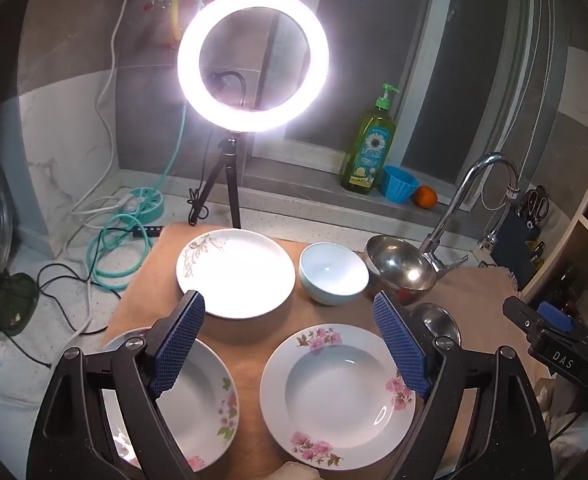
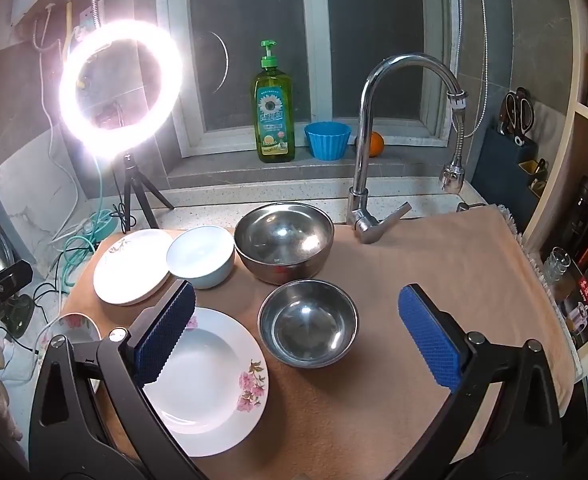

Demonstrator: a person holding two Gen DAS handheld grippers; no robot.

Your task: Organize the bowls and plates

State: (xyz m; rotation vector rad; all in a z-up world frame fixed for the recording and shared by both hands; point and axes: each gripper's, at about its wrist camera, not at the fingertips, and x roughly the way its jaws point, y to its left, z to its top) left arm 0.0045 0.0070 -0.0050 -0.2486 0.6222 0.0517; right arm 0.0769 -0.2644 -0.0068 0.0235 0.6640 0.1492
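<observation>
Here the small steel bowl [image 2: 307, 323] sits just ahead between the right gripper's [image 2: 297, 334] spread jaws (left gripper [image 1: 294, 344] likewise gaping, empty), nearer it.

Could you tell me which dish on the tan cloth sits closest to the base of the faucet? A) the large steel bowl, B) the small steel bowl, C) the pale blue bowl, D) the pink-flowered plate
A: in the right wrist view the large steel bowl stands right beside the base of the faucet, nearer than any other dish.
</observation>
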